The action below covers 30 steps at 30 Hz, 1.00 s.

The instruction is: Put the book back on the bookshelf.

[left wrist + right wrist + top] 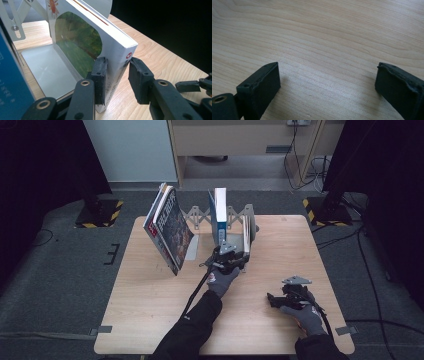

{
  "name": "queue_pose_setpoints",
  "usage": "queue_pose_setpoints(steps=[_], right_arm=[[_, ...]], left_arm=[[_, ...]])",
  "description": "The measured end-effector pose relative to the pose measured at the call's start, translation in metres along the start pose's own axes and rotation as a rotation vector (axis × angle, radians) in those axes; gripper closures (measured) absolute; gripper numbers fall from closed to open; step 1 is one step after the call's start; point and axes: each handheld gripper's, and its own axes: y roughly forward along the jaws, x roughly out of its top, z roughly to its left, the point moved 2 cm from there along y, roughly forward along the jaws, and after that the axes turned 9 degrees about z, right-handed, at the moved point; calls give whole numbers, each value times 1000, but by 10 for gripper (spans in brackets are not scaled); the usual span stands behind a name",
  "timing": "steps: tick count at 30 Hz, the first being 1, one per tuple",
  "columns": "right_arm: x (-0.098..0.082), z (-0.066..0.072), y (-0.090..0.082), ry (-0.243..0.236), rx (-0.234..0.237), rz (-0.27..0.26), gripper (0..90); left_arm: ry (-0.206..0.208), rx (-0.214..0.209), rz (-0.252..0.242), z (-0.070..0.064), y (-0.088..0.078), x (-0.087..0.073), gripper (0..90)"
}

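Note:
A white book (115, 42) with a green picture on its cover stands on the metal base (47, 70) of an extendable book rack (197, 215). My left gripper (116, 75) is shut on its lower spine: the left pad lies flat on the cover and the right pad's upper corner meets the spine edge. In the high view this left gripper (234, 256) reaches the white book (246, 234) near the rack's right end. My right gripper (271, 300) rests low over the table at the front right. Its jaws stand wide open in the right gripper view (327, 80), with bare wood between them.
A blue and white book (219, 212) stands upright in the middle of the rack. Several books (167, 227) lean at its left end. The wooden table (150, 310) has free room in front. Dark stands and cables lie on the floor around it.

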Motion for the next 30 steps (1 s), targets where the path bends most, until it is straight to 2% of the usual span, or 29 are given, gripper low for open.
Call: queue_pose_setpoints(steps=[4, 13, 16, 21, 27, 30], right_arm=[[0, 0, 0, 0, 0, -1, 63], [0, 0, 0, -3, 1, 0, 63], [0, 0, 0, -2, -1, -2, 63], [0, 0, 0, -2, 1, 0, 63], [0, 0, 0, -2, -2, -3, 63], [0, 0, 0, -1, -2, -4, 63]], left_arm=[[-30, -2, 0, 1, 5, 2, 655], [-25, 19, 12, 0, 11, 9, 649], [-35, 19, 9, 1, 13, 9, 640], [-14, 32, 20, 0, 13, 10, 625], [11, 27, 25, -1, 2, 8, 591], [61, 33, 42, -4, -7, 7, 573]])
